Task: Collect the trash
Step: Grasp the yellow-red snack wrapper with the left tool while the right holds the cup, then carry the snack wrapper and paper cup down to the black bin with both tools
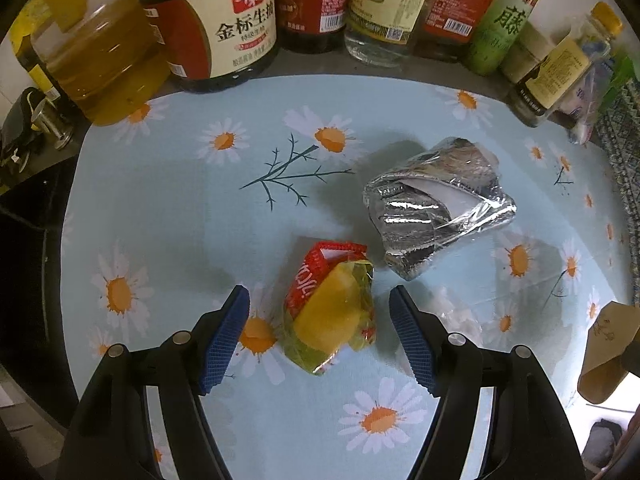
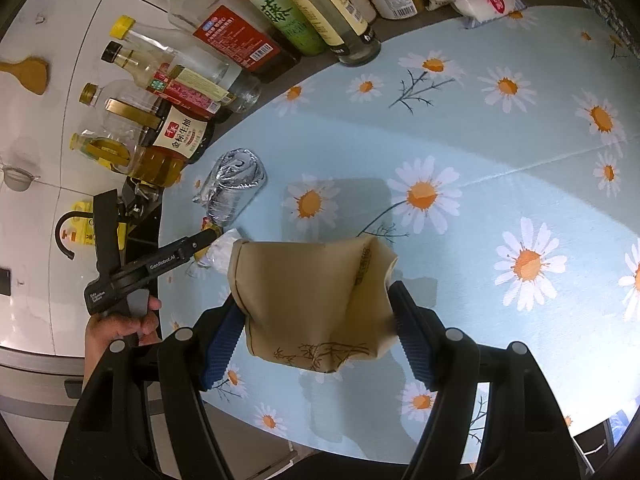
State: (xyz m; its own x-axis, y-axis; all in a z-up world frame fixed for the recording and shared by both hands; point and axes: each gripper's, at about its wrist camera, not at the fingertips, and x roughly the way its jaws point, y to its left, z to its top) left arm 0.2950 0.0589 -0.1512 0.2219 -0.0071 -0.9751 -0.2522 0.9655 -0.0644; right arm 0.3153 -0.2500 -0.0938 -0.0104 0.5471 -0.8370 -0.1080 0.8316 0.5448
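Note:
A crumpled red, yellow and green snack wrapper lies on the daisy tablecloth, between the blue pads of my open left gripper, which does not touch it. A crumpled silver foil wrapper lies just beyond, to the right; it also shows in the right wrist view. My right gripper is shut on a tan paper bag and holds it with its mouth up above the cloth. The bag's edge shows at the far right of the left wrist view. The left gripper shows from the side in the right wrist view.
A row of sauce, oil and vinegar bottles lines the back edge of the counter, also in the right wrist view. A clear plastic scrap lies right of the left gripper. A white bag of seasoning sits at the back.

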